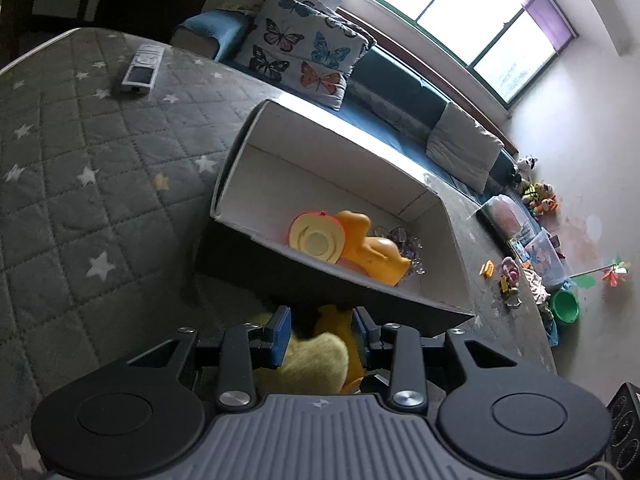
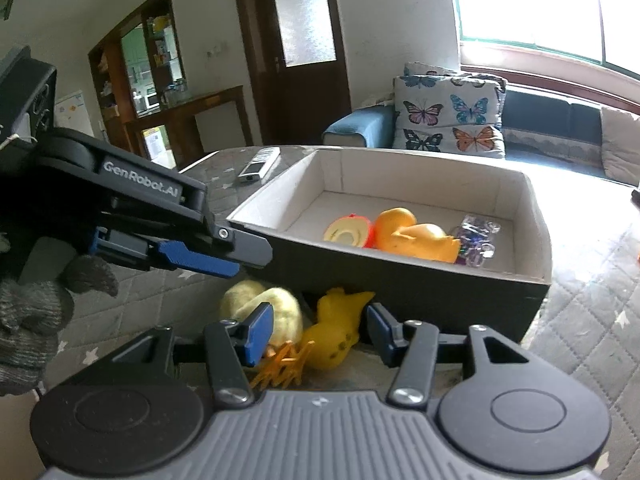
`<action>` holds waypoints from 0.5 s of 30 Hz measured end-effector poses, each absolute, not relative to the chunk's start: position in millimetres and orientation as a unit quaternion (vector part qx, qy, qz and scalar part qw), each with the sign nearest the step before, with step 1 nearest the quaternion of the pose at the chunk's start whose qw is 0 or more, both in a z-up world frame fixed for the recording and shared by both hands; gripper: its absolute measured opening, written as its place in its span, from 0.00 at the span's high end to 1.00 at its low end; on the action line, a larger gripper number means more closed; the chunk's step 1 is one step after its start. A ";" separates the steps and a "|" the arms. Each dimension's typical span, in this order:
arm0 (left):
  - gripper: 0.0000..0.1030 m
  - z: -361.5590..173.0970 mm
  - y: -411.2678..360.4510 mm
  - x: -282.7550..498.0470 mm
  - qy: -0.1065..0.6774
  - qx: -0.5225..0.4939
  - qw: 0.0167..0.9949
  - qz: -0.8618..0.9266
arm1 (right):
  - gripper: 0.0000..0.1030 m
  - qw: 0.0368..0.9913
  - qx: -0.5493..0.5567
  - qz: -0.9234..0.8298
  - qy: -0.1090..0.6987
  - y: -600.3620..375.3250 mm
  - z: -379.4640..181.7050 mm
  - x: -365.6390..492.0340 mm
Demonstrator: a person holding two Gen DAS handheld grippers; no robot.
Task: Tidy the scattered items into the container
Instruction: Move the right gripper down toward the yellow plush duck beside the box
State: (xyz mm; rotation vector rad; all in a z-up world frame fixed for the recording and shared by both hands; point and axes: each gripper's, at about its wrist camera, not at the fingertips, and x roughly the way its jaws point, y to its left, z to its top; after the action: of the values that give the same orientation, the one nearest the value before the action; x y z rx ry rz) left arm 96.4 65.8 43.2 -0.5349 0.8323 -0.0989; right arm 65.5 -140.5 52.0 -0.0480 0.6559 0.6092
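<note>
- The box stands on the grey quilted surface and already holds three items: a round yellow and red toy, an orange duck and a clear purple trinket, so part of the tidying seems done.
- Two items are outside it, just in front of its near dark wall: a pale fluffy chick on the left and a yellow rubber chicken touching it on the right.
- The right gripper is open, with the rubber chicken between its fingers; the pads do not press it.
- The left gripper stands wide around both toys; whether it grips, I cannot tell.
- A remote control lies far on the quilt, well apart from the box.
- I judge that at least two items remain.
</note>
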 end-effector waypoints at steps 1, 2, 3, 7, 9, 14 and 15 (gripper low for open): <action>0.65 42.2 67.1 94.3 0.399 -0.256 0.879 -0.044 | 0.48 0.900 -0.024 0.298 0.316 -138.6 52.3 64.3; 0.65 41.2 68.3 92.5 0.399 -0.257 0.879 -0.041 | 0.48 0.899 -0.026 0.301 0.316 -136.6 52.6 63.2; 0.65 40.2 69.4 90.6 0.399 -0.258 0.879 -0.039 | 0.48 0.898 -0.027 0.305 0.315 -134.6 52.9 62.0; 0.65 36.0 72.5 84.6 0.400 -0.259 0.879 -0.030 | 0.43 0.896 -0.033 0.314 0.312 -124.7 52.0 58.3; 0.65 34.4 73.0 82.2 0.401 -0.257 0.879 -0.024 | 0.43 0.894 -0.036 0.318 0.312 -119.8 50.3 56.8; 0.65 33.8 69.5 76.1 0.393 -0.226 0.891 -0.004 | 0.42 0.889 -0.047 0.327 0.317 -111.3 43.5 55.7; 0.65 33.3 69.0 75.2 0.392 -0.221 0.893 -0.002 | 0.39 0.888 -0.051 0.328 0.317 -109.9 42.2 55.6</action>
State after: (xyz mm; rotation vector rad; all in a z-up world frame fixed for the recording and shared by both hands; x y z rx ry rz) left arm 75.2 69.0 33.3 -0.4589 0.8141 -0.0039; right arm 55.6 -109.9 42.2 -0.1050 0.6590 0.6819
